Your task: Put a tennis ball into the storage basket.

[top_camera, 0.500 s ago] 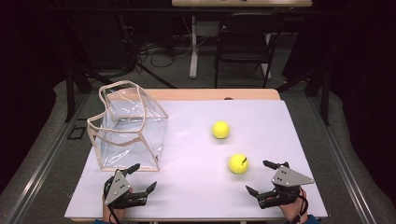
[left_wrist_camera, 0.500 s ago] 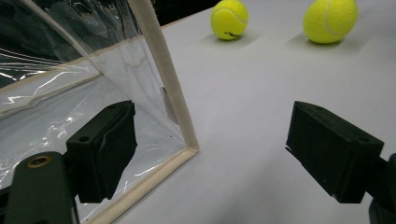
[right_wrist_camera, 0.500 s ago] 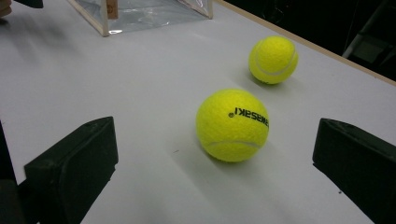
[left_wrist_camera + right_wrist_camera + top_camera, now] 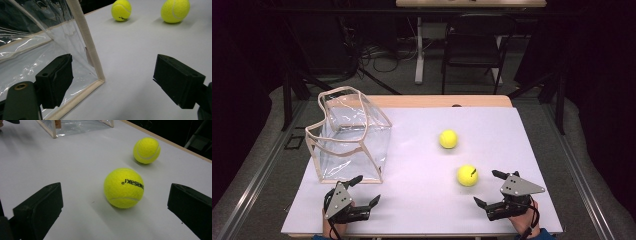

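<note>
Two yellow tennis balls lie on the white table top (image 4: 412, 200). The near ball (image 4: 467, 175) (image 4: 124, 187) sits just ahead of my right gripper (image 4: 486, 187), which is open, and the ball lies in line with the gap between its jaws without touching them. The far ball (image 4: 448, 139) (image 4: 147, 150) lies farther back, toward the middle. A clear plastic bag with beige trim (image 4: 349, 140) (image 4: 87, 45) stands open at the left. My left gripper (image 4: 366, 190) rests open right in front of the bag's near corner, holding nothing.
The table's wooden far edge (image 4: 437, 101) shows behind the white sheet. A chair (image 4: 472, 45) and a table leg (image 4: 418, 50) stand on the floor beyond it. Bare white surface lies between the two grippers.
</note>
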`<action>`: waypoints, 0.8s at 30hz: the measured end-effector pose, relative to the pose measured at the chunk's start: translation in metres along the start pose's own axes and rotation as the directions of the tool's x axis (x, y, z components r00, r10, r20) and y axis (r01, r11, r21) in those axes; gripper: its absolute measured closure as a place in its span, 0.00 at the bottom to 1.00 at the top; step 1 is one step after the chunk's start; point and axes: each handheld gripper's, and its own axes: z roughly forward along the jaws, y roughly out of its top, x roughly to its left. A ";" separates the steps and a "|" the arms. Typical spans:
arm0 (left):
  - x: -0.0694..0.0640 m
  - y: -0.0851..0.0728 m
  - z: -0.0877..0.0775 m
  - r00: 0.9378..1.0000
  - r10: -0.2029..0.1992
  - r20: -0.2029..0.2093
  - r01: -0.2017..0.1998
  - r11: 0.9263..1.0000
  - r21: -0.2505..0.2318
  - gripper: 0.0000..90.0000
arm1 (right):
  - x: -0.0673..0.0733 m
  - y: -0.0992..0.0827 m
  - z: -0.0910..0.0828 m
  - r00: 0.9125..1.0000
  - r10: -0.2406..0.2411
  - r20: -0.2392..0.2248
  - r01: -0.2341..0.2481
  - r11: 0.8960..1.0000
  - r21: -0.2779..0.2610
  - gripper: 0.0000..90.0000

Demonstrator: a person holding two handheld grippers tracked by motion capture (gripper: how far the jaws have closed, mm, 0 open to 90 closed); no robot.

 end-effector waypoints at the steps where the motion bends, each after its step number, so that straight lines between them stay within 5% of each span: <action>1: 0.000 0.000 0.000 1.000 0.003 0.000 -0.003 1.000 0.002 0.18 | 0.000 0.001 0.001 1.000 0.000 -0.003 0.000 1.000 0.004 0.00; 24: 0.002 0.001 0.002 1.000 0.011 0.021 -0.011 1.000 -0.002 0.18 | -0.006 0.018 0.022 0.999 0.025 -0.021 -0.022 0.995 0.102 0.00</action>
